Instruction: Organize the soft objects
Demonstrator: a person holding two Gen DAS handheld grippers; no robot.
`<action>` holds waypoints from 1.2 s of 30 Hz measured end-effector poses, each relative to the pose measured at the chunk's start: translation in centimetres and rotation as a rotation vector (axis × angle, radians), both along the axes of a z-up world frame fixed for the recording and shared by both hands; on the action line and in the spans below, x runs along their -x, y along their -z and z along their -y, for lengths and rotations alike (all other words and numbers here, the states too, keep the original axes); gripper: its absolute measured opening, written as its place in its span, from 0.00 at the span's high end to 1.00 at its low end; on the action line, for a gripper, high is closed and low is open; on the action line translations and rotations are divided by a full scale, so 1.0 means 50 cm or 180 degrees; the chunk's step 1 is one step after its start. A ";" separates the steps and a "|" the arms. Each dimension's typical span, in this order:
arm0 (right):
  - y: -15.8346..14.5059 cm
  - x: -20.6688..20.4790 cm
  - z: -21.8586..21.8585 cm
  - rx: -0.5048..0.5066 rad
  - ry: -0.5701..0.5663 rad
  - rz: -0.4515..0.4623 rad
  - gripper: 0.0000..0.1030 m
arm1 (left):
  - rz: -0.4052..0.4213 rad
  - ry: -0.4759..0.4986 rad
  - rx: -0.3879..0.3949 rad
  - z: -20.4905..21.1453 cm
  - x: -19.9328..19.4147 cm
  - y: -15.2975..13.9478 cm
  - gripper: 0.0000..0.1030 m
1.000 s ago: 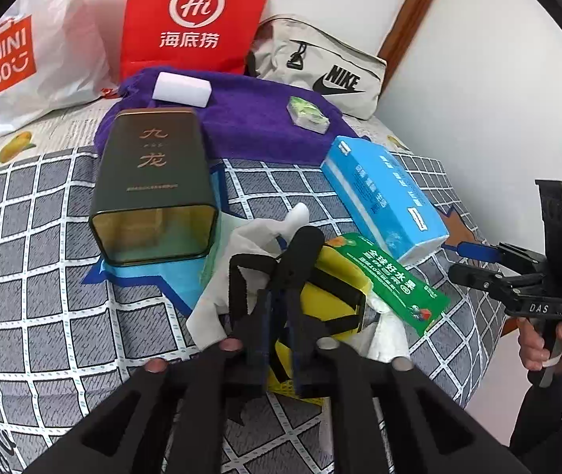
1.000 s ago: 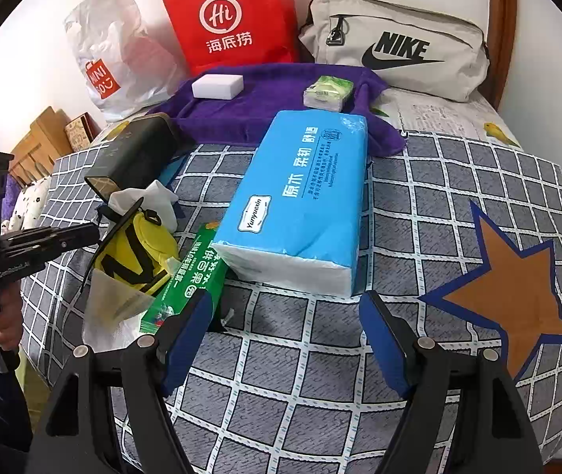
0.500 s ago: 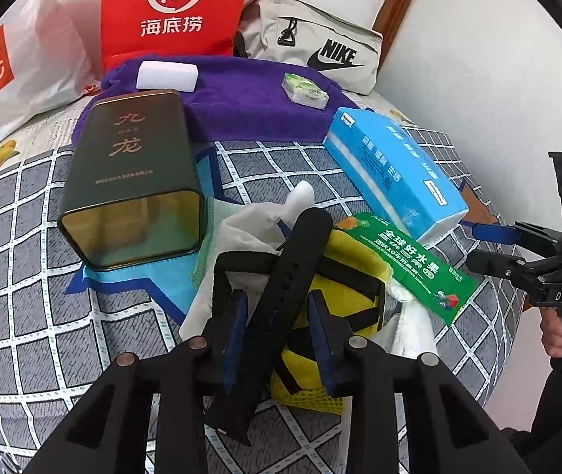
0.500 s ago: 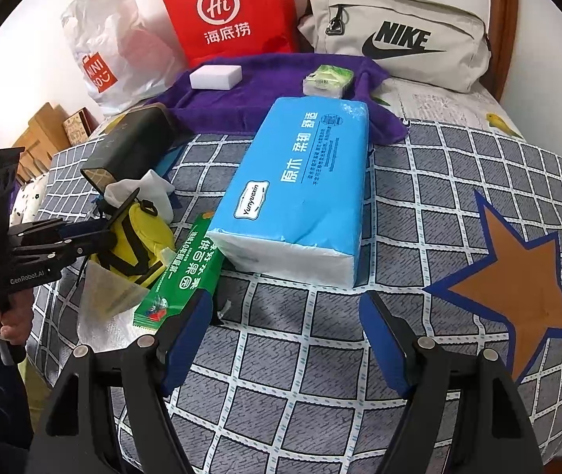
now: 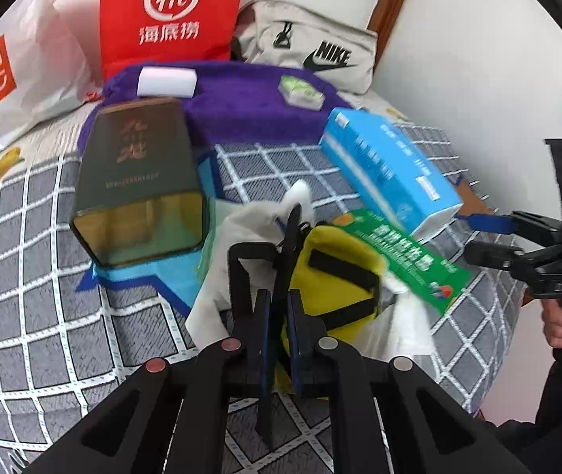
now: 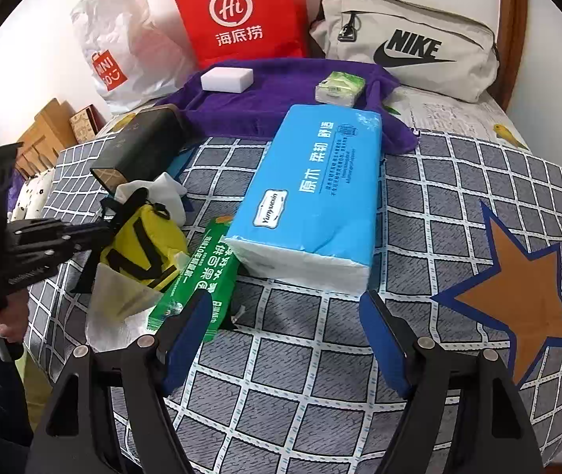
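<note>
A yellow pouch (image 5: pixel 336 272) with black straps lies on white cloth (image 5: pixel 241 229) on the checked bedspread. My left gripper (image 5: pixel 279 304) is closing its jaws, and the pads pinch the pouch's black strap (image 5: pixel 290 233), which stands up edge-on between them. From the right wrist view the left gripper (image 6: pixel 99 233) reaches the pouch (image 6: pixel 150 237) from the left. My right gripper (image 6: pixel 286 316) hangs open just in front of the blue tissue pack (image 6: pixel 316 193), holding nothing. A green flat packet (image 6: pixel 198 280) lies between the pouch and the tissue pack.
A dark tin box (image 5: pixel 138 181) lies left of the pouch. Behind it a purple towel (image 5: pixel 249 106) carries a white sponge (image 5: pixel 166 81) and a small green tissue pack (image 5: pixel 300 93). A red paper bag (image 6: pixel 241 12), a white plastic bag (image 6: pixel 123 47) and a beige bag (image 6: pixel 407 47) line the wall.
The left jaws spread around the black strap, then closed on it; the strap now stands edge-on between the pads. The right gripper has not moved.
</note>
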State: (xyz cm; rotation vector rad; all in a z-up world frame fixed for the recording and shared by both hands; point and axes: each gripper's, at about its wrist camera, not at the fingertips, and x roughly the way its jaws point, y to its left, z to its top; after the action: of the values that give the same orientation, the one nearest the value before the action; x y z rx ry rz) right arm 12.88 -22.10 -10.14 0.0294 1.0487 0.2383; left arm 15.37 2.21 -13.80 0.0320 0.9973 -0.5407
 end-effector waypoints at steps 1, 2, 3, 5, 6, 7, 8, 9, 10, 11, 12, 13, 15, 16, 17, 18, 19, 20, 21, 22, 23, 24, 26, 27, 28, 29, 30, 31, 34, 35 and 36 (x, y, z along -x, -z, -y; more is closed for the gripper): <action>0.002 0.001 0.000 0.0002 -0.0002 -0.0009 0.26 | -0.0018 -0.0019 0.0012 -0.001 -0.002 0.004 0.89; 0.003 0.002 -0.001 0.0009 -0.0005 -0.0019 0.26 | -0.0049 -0.0030 0.0040 -0.002 -0.004 0.007 0.87; 0.004 0.002 -0.002 0.0014 -0.0007 -0.0022 0.26 | -0.0056 -0.0038 0.0047 -0.002 -0.004 0.008 0.81; 0.006 0.004 -0.001 0.0021 -0.0007 -0.0028 0.26 | -0.0059 -0.0057 0.0000 0.002 -0.007 0.014 0.78; 0.006 0.004 -0.001 0.0017 -0.0003 -0.0031 0.26 | -0.0066 -0.0059 0.0001 0.003 -0.008 0.016 0.78; 0.006 0.005 0.000 0.0014 -0.0002 -0.0031 0.26 | -0.0080 -0.0057 0.0028 0.002 -0.010 0.017 0.84; 0.005 0.005 0.002 0.0016 0.0002 -0.0026 0.26 | -0.0086 -0.0040 0.0083 0.000 -0.010 0.015 0.91; 0.005 0.005 0.003 0.0019 0.0010 -0.0025 0.26 | -0.0088 -0.0024 0.0129 -0.003 -0.008 0.011 0.92; 0.004 0.005 0.004 0.0018 0.0013 -0.0025 0.26 | -0.0057 -0.0021 0.0136 -0.005 -0.005 0.004 0.92; 0.003 0.006 0.005 0.0012 0.0014 -0.0022 0.26 | -0.0026 -0.0023 0.0134 -0.006 -0.002 -0.002 0.92; 0.001 0.006 0.005 0.0011 0.0017 -0.0016 0.26 | -0.0002 -0.0015 0.0137 -0.008 0.001 -0.008 0.93; 0.000 0.007 0.005 0.0011 0.0020 -0.0008 0.26 | 0.0011 -0.0013 0.0144 -0.009 0.003 -0.012 0.93; -0.002 0.007 0.005 -0.0003 0.0018 -0.0003 0.26 | 0.0006 -0.0036 0.0142 -0.011 0.004 -0.016 0.93; -0.002 0.007 0.004 -0.0005 0.0018 -0.0003 0.26 | 0.0014 -0.0049 0.0148 -0.013 0.006 -0.019 0.93; -0.004 0.008 0.003 -0.0001 0.0012 -0.0002 0.26 | 0.0014 -0.0043 0.0185 -0.016 0.008 -0.023 0.93; -0.007 0.010 0.002 0.0004 0.0001 0.0009 0.26 | 0.0016 -0.0043 0.0227 -0.020 0.010 -0.027 0.93; -0.010 0.012 0.001 0.0013 -0.0011 0.0020 0.26 | 0.0021 -0.0054 0.0285 -0.024 0.013 -0.033 0.93; -0.011 0.013 0.000 0.0020 -0.0016 0.0026 0.26 | 0.0022 -0.0037 0.0323 -0.026 0.015 -0.036 0.93; -0.014 0.014 -0.001 0.0029 -0.0022 0.0037 0.26 | 0.0012 -0.0002 0.0335 -0.026 0.016 -0.037 0.93; -0.015 0.014 -0.002 0.0028 -0.0023 0.0044 0.26 | -0.0015 -0.0020 0.0292 -0.024 0.015 -0.032 0.93; -0.015 0.014 -0.002 0.0014 -0.0024 0.0043 0.26 | -0.0043 -0.0070 0.0227 -0.023 0.013 -0.027 0.93; -0.015 0.014 -0.003 0.0008 -0.0026 0.0038 0.26 | -0.0060 -0.0075 0.0207 -0.024 0.013 -0.022 0.93; -0.013 0.015 -0.006 0.0009 -0.0036 0.0035 0.26 | -0.0095 -0.0090 0.0310 -0.034 0.016 -0.019 0.93; -0.013 0.016 -0.007 0.0014 -0.0044 0.0029 0.26 | -0.0121 -0.0094 0.0368 -0.040 0.018 -0.018 0.93; -0.011 0.017 -0.009 0.0023 -0.0054 0.0019 0.26 | -0.0142 -0.0100 0.0402 -0.046 0.021 -0.017 0.93; -0.010 0.018 -0.011 0.0036 -0.0063 0.0010 0.26 | -0.0143 -0.0127 0.0390 -0.049 0.024 -0.015 0.93; -0.009 0.018 -0.012 0.0041 -0.0065 0.0004 0.26 | -0.0143 -0.0146 0.0376 -0.051 0.025 -0.014 0.93; -0.008 0.020 -0.013 0.0039 -0.0070 0.0002 0.26 | -0.0149 -0.0144 0.0371 -0.053 0.026 -0.012 0.93; -0.006 0.019 -0.015 0.0029 -0.0075 -0.0007 0.26 | -0.0170 -0.0176 0.0409 -0.057 0.024 -0.013 0.93; -0.006 0.019 -0.016 0.0026 -0.0083 -0.0011 0.26 | -0.0175 -0.0163 0.0426 -0.056 0.022 -0.014 0.93; -0.005 0.018 -0.017 0.0030 -0.0088 -0.0014 0.26 | -0.0167 -0.0171 0.0417 -0.054 0.018 -0.016 0.93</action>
State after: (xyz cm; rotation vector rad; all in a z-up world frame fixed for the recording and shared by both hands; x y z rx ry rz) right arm 11.96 -21.25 -9.89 0.0071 1.0551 0.2584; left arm 14.44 4.90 -13.01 -0.1260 1.0091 -0.5588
